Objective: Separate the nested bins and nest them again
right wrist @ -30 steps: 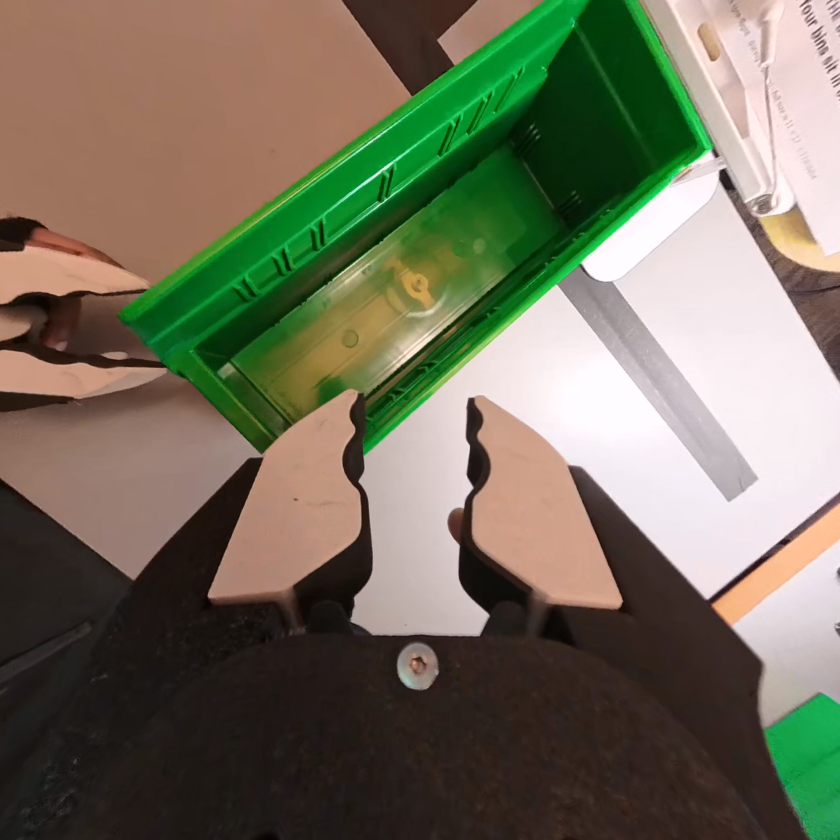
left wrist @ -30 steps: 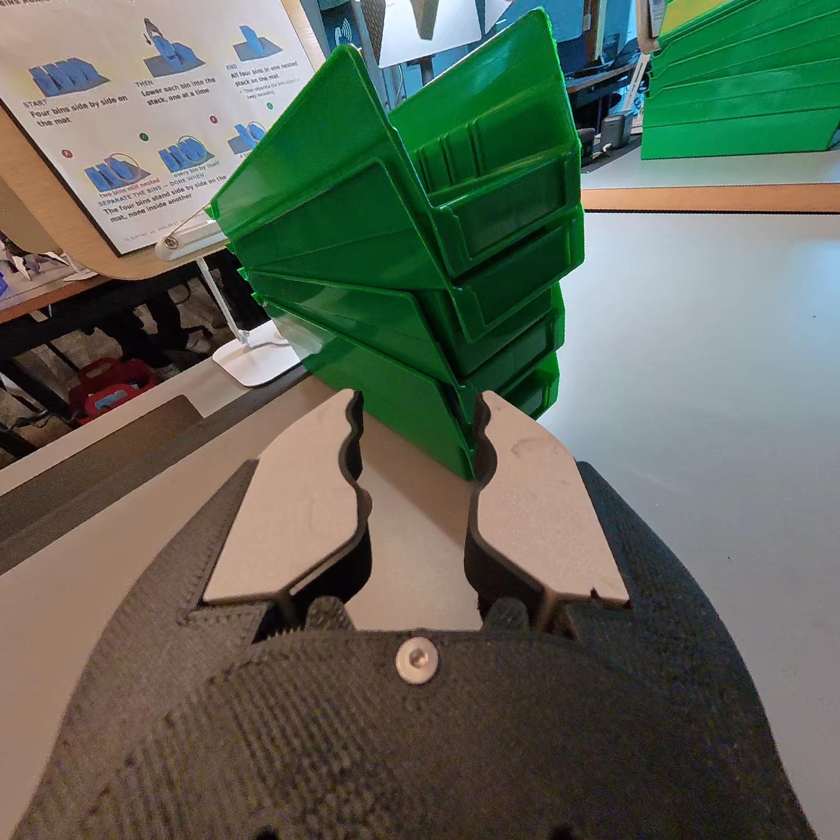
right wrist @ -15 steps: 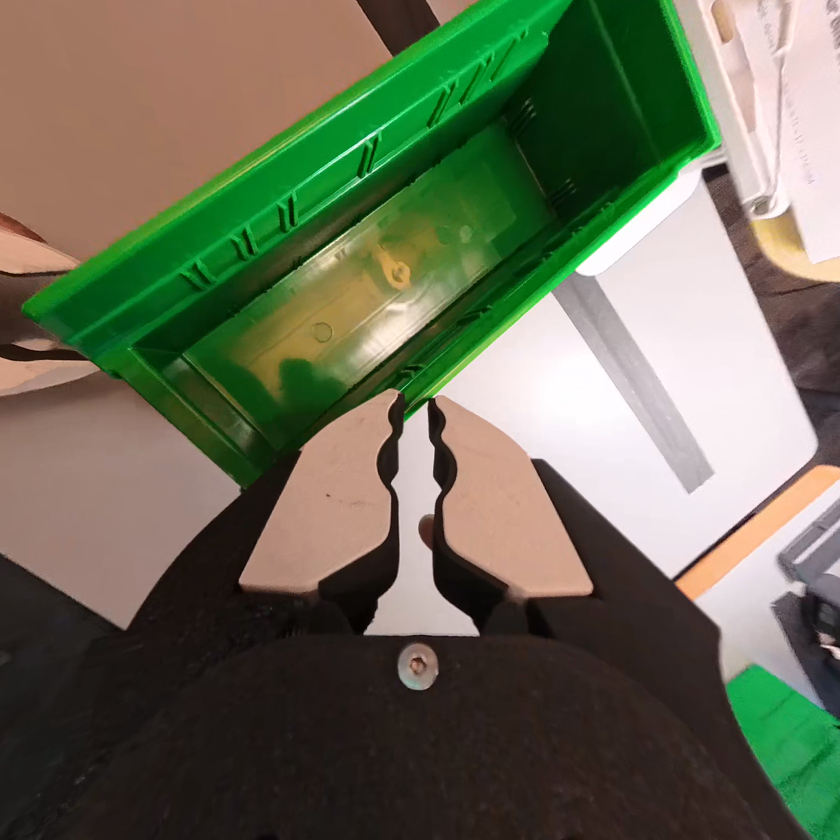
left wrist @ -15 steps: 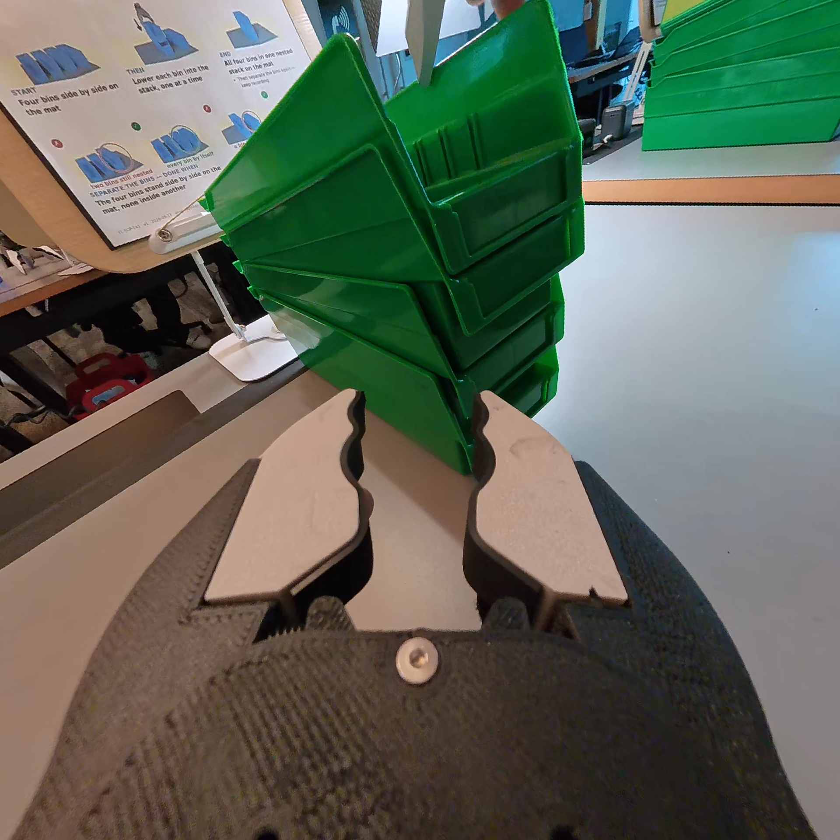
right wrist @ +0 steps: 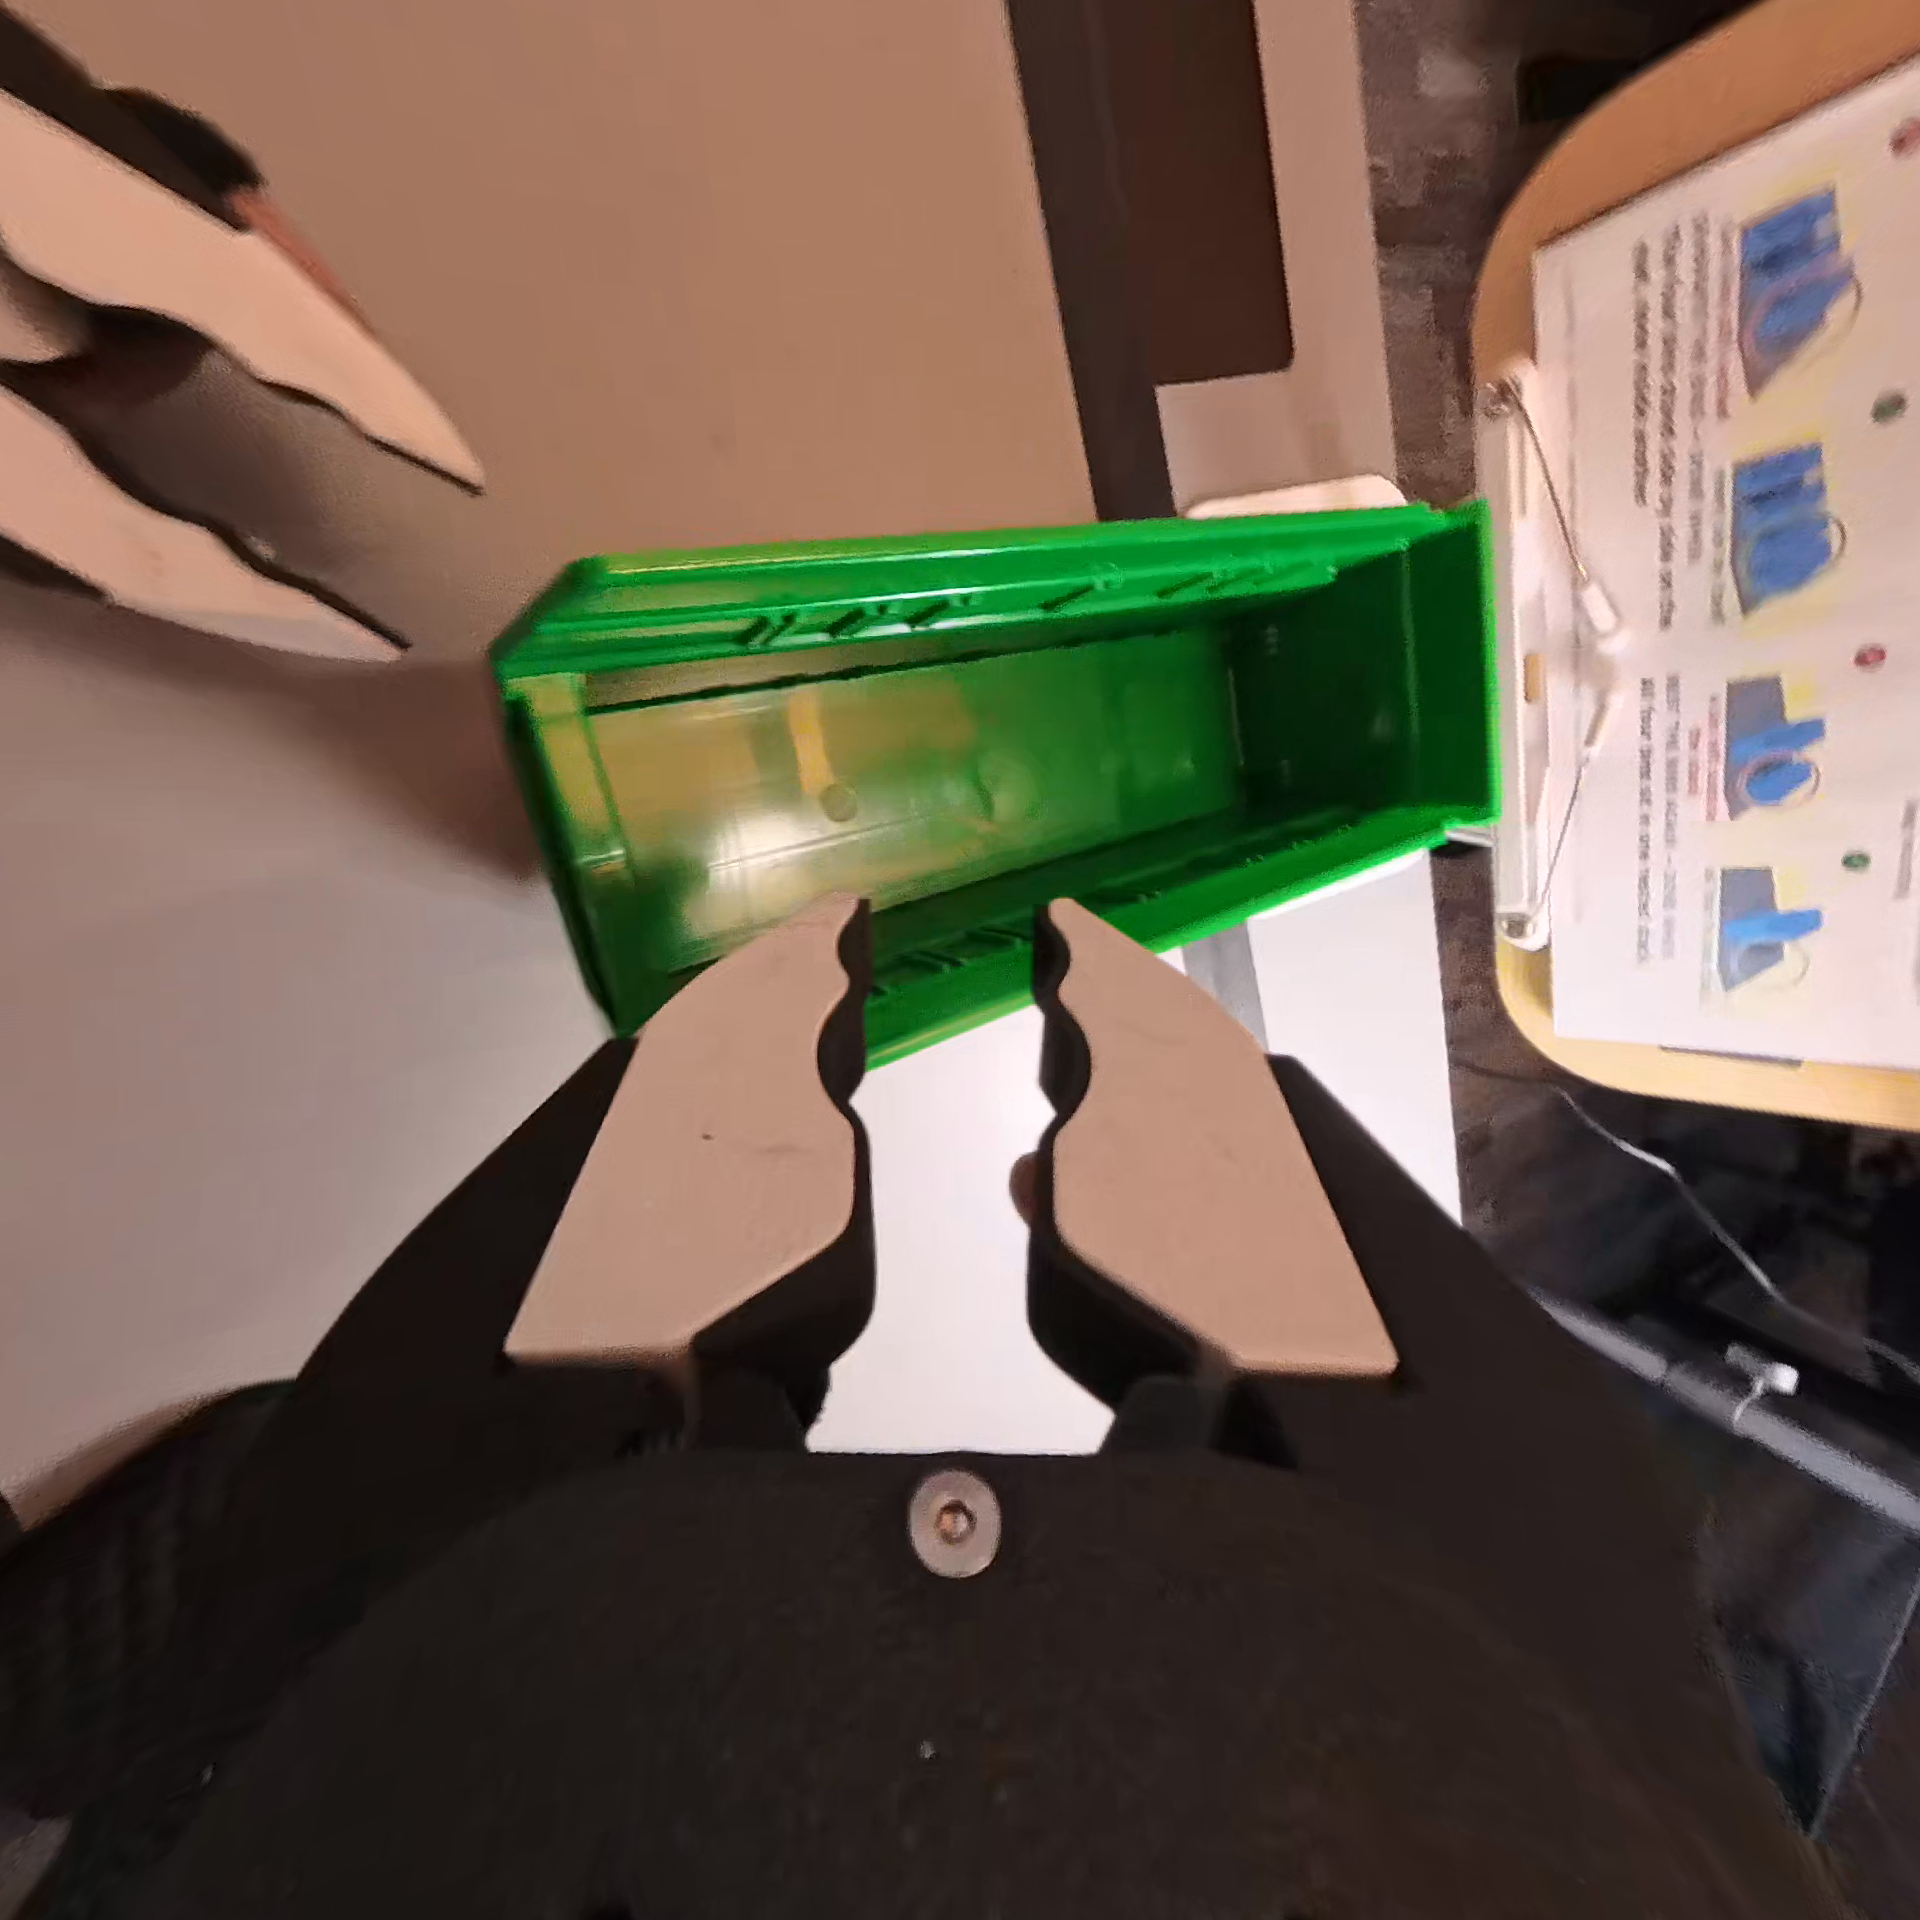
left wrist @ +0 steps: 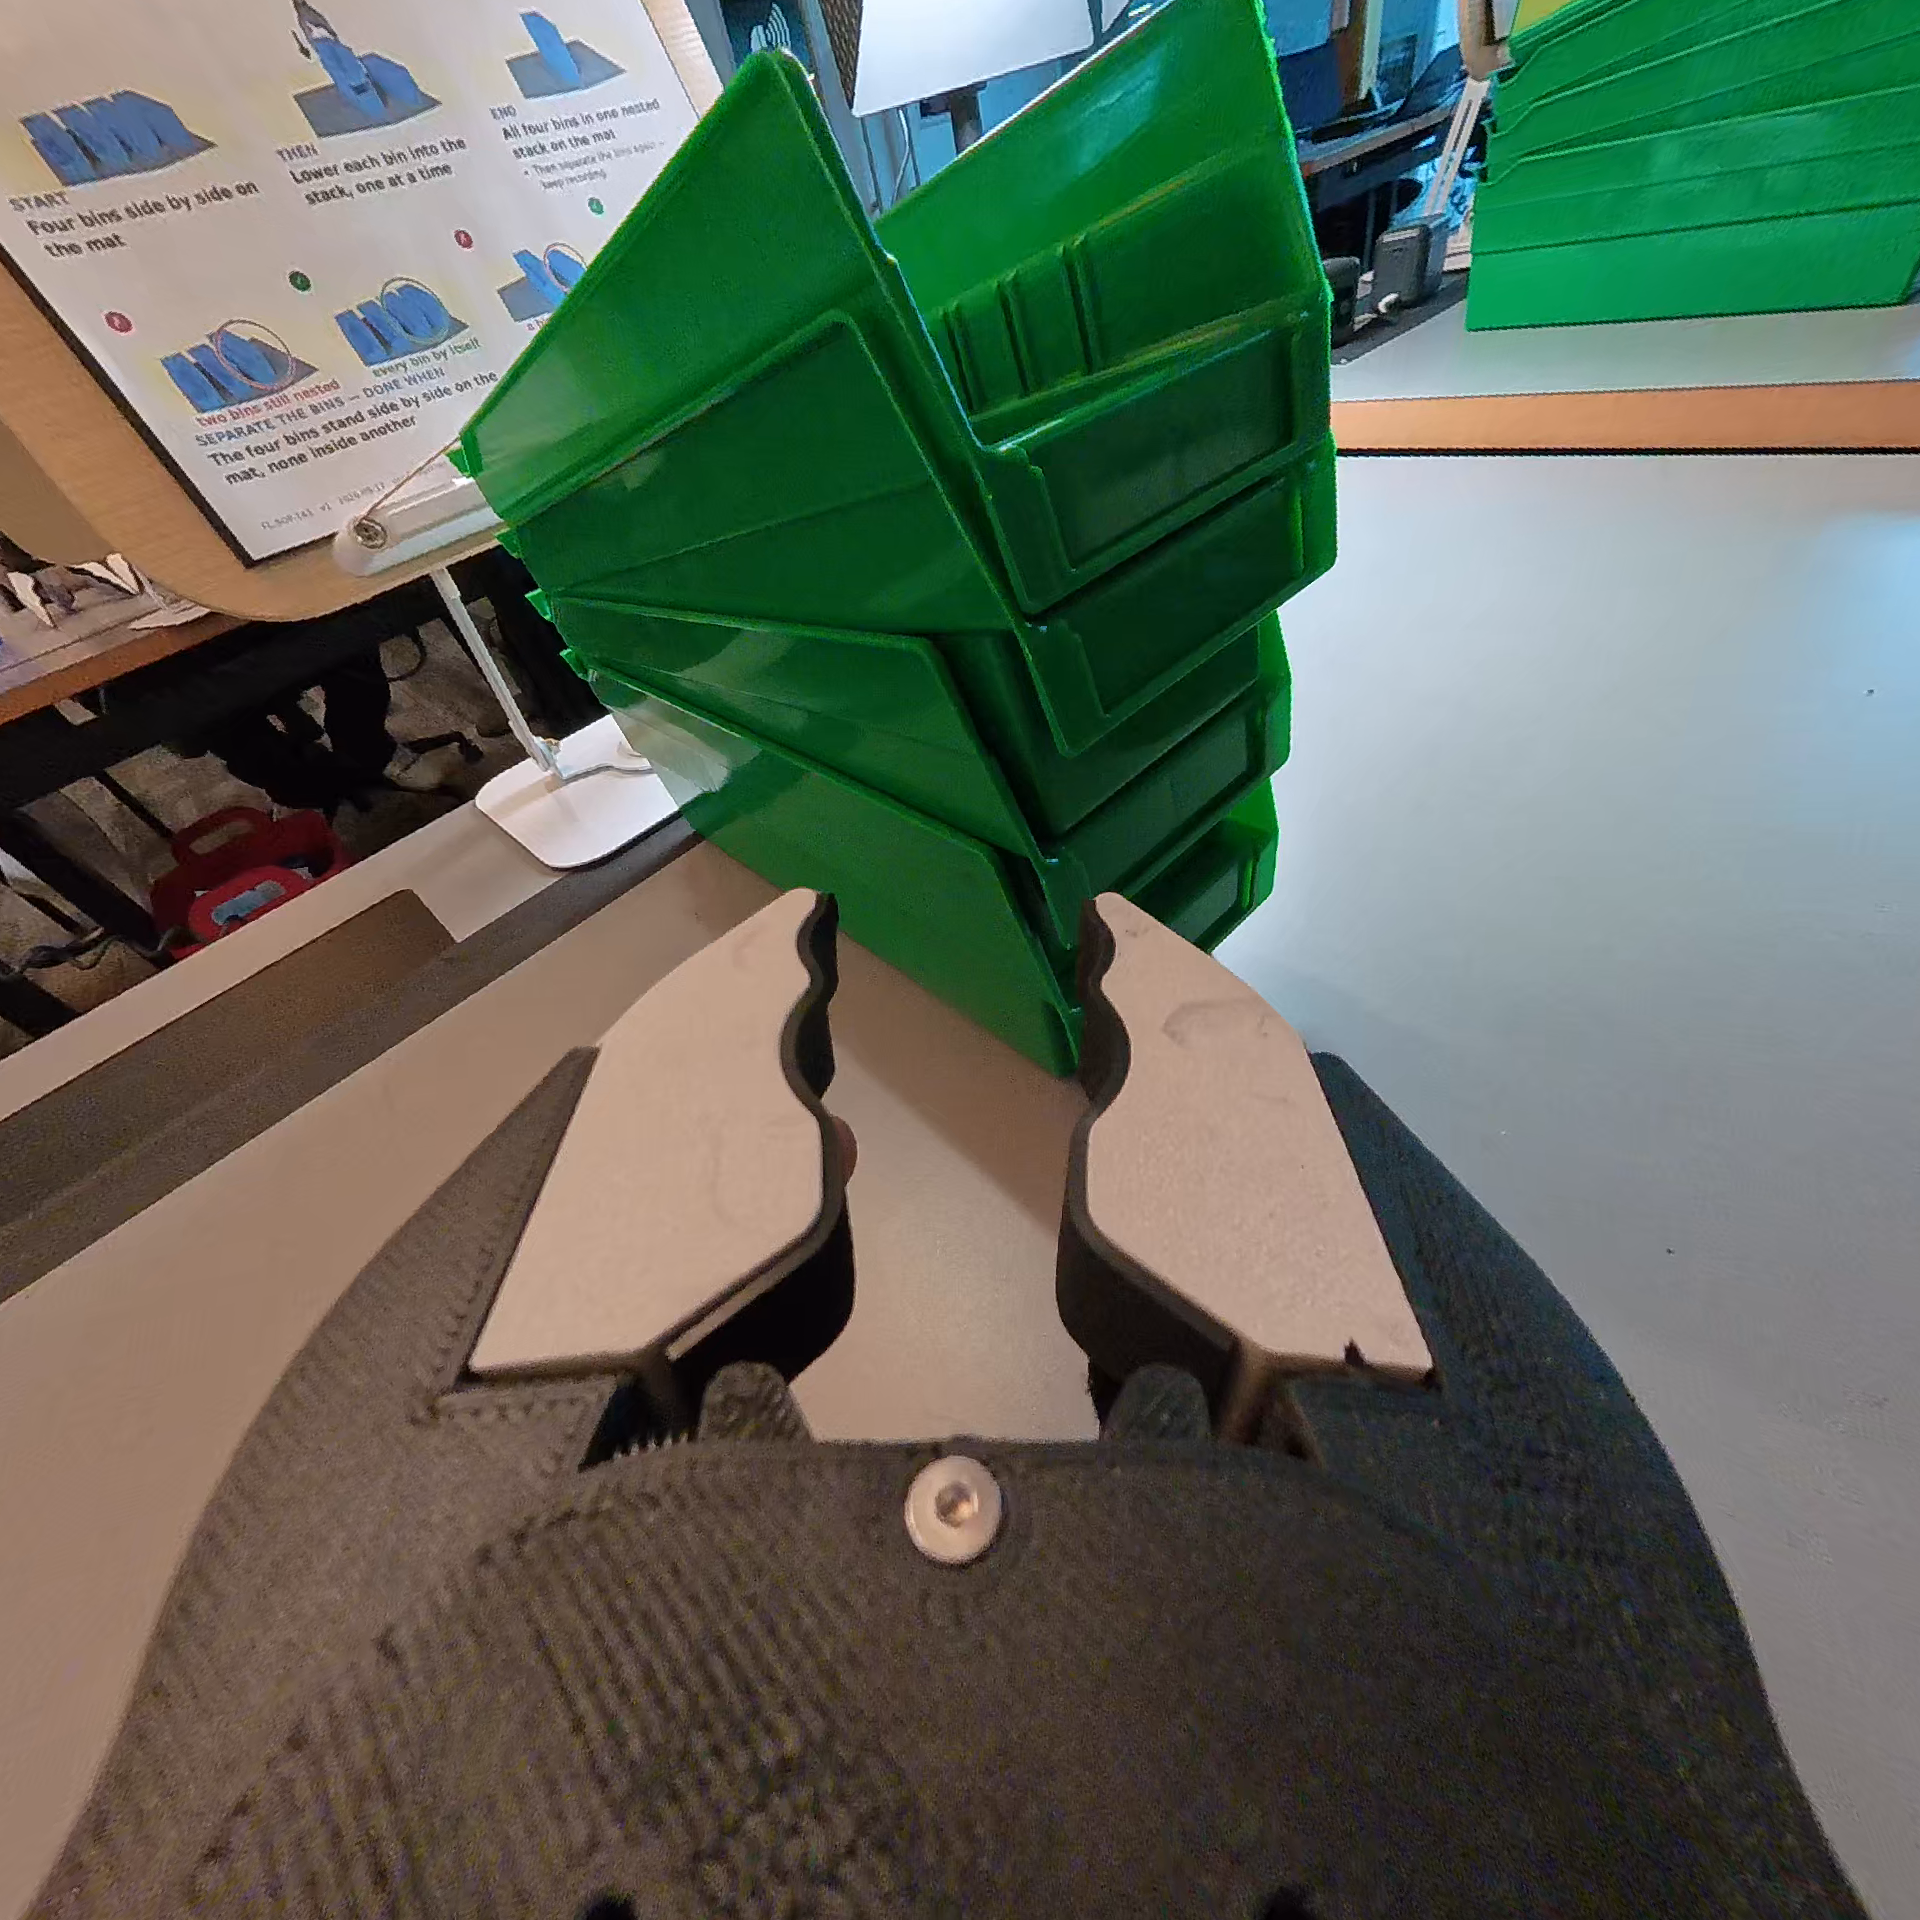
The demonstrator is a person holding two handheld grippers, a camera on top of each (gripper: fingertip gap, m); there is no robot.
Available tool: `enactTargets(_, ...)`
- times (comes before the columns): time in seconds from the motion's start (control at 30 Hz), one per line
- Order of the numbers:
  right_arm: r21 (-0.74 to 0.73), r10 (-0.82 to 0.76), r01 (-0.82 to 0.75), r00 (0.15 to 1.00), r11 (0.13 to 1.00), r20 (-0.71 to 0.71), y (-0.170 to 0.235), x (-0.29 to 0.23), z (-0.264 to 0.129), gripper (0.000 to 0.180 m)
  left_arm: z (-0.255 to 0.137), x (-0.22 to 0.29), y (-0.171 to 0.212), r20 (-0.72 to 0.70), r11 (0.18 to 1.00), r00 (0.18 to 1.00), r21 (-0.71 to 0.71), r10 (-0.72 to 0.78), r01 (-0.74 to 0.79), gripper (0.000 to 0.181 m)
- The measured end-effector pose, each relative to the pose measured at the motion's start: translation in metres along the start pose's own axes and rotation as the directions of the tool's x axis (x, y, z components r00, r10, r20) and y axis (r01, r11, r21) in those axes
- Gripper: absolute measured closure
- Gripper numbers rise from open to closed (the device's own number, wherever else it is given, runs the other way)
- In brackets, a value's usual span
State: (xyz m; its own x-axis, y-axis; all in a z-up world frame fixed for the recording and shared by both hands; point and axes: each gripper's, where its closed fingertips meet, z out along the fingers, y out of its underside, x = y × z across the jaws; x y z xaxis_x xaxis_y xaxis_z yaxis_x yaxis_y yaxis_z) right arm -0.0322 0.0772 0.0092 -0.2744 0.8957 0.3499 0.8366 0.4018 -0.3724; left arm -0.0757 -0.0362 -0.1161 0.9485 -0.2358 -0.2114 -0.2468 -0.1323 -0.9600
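Several green bins stand nested in one stack [left wrist: 831, 499] on the grey table, open fronts facing right. My left gripper [left wrist: 956, 914] is open and empty, low over the table, with its fingertips at the front corner of the bottom bin. In the right wrist view I look straight down into the top bin [right wrist: 935, 769], which is empty. My right gripper [right wrist: 951, 914] is open and empty above that bin's near long wall. The left gripper also shows at the upper left of this view [right wrist: 436, 566], beside the bin's front end.
An instruction sheet on a clipboard stand [left wrist: 260, 260] rises just behind the stack, its white foot [left wrist: 571, 800] on the table; it also shows in the right wrist view [right wrist: 1714, 623]. Another stack of green bins [left wrist: 1704, 208] sits far back right. A dark strip [left wrist: 208, 1060] runs along the left. Some 20 cm of space lies between my two pairs of fingers.
My right gripper closed almost fully, then opened again, and turned and rose above the top bin; it has left the left wrist view. The left gripper and the stack have hardly moved.
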Motion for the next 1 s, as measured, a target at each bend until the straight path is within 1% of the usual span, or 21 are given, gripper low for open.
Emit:
enactTargets(0.17,-0.011,-0.058,0.058,0.998,0.998,0.025,-0.001,-0.015,-0.006,0.135,0.001,0.001,0.003,-0.003,1.000,1.000,-0.010,0.003,-0.003,0.136)
enactTargets(0.4,-0.003,-0.023,0.023,1.000,1.000,-0.015,0.008,-0.004,-0.008,0.117,0.001,0.001,0.002,-0.002,1.000,1.000,-0.009,0.006,-0.006,0.137)
enactTargets(0.47,0.004,0.016,-0.016,1.000,1.000,-0.020,0.011,0.000,-0.008,0.111,0.001,0.001,0.003,-0.004,1.000,1.000,-0.011,0.004,-0.004,0.137)
enactTargets(0.57,0.015,0.137,-0.136,0.991,0.991,-0.002,0.014,0.005,-0.007,0.101,0.002,0.002,0.004,-0.006,1.000,1.000,-0.015,0.004,-0.004,0.137)
enactTargets(0.63,0.034,0.228,-0.228,0.974,0.973,0.010,0.014,0.009,-0.007,0.093,0.002,0.003,0.004,-0.006,1.000,1.000,-0.015,0.007,-0.007,0.137)
enactTargets(0.73,0.068,0.355,-0.356,0.934,0.932,0.019,0.011,0.019,-0.008,0.089,0.002,0.004,0.005,-0.010,1.000,1.000,-0.018,0.009,-0.009,0.137)
enactTargets(0.83,0.070,0.402,-0.402,0.916,0.913,0.018,0.010,0.025,-0.006,0.087,0.003,0.005,0.006,-0.012,1.000,1.000,-0.021,0.012,-0.012,0.137)
enactTargets(1.0,0.040,0.419,-0.420,0.907,0.906,0.031,0.009,0.028,0.000,0.088,0.002,0.005,0.005,-0.012,1.000,1.000,-0.018,0.013,-0.014,0.137)
